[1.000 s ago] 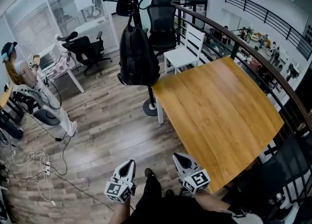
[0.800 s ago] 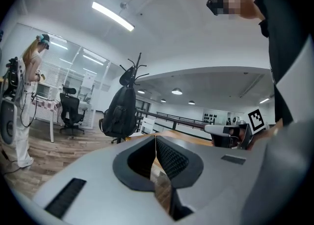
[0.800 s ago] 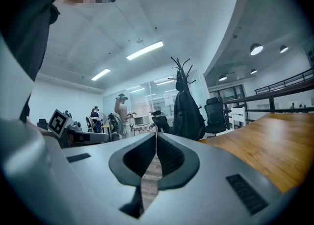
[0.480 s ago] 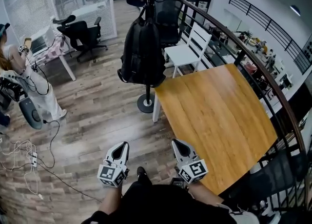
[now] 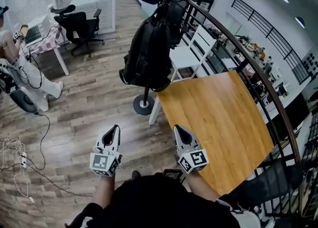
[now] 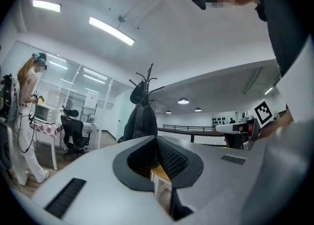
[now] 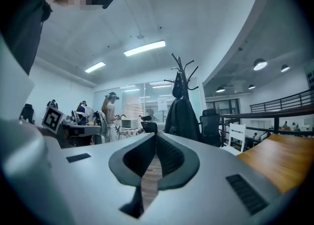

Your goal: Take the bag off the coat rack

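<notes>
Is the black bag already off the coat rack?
No, the black bag hangs from the coat rack beside the wooden table.

Left tool (image 5: 112,133) closed, empty, held level; right tool (image 5: 179,132) likewise, alongside

Open straight ahead over grey-brown wood-plank floor (image 5: 89,98) to the black metal coat rack (image 5: 143,106). Blocked rightward by the orange wooden table (image 5: 213,117), with its corner just beside the rack's base.

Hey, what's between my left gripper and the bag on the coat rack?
Only bare wooden floor, as the head view shows. The left gripper is shut and empty; the bag hangs on the coat rack beyond.
</notes>
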Demonstrator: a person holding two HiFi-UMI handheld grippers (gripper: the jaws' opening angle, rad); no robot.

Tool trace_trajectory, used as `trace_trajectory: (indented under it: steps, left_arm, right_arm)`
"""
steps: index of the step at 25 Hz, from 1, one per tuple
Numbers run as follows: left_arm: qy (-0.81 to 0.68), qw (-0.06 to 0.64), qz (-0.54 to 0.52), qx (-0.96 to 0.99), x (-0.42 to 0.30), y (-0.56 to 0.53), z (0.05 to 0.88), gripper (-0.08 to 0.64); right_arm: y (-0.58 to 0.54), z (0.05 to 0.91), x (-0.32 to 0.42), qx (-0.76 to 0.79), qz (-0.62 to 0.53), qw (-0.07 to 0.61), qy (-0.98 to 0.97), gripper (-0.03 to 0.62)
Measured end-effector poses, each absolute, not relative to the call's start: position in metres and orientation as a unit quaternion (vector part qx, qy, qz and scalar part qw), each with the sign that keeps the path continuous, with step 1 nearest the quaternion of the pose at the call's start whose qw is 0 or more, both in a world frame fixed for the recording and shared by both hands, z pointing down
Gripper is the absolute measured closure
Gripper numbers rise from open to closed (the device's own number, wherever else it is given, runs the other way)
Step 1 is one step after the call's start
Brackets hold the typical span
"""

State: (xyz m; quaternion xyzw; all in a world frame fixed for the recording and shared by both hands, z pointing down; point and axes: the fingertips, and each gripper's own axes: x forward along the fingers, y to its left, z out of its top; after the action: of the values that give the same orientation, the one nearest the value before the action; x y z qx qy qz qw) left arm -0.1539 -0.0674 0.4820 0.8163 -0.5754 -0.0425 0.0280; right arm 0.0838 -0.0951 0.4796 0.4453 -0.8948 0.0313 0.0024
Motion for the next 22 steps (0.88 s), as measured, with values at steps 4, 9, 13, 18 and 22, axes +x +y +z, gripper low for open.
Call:
trace_trajectory:
  steps: [4,9,13,18,22]
  left_arm:
    - [-0.566,0.042,-0.048,0.822,-0.157,-0.080,0.493,0.543]
    - [-0.558,0.046,-0.040,0.828,-0.160,-0.099,0.501,0.543]
    - [-0.553,0.042,-0.046,0.831,-0.171,-0.122,0.502,0.543]
    - [-0.539,0.054,-0.060,0.838,-0.177,-0.164,0.492,0.541]
    - [-0.529,0.051,-0.070,0.844,-0.179,-0.207,0.481,0.541]
  right_arm:
    - [-0.115,0.477,0.107,0.475,0.033,0.009,-0.879,0.558]
    - [-0.139,0.490,0.122,0.500,0.058,0.012,-0.864,0.558]
    - [-0.189,0.487,0.144,0.527,0.054,-0.006,-0.848,0.558]
    - [-0.247,0.480,0.131,0.515,0.040,-0.028,-0.856,0.558]
    - [-0.288,0.476,0.114,0.497,0.028,-0.036,-0.866,0.558]
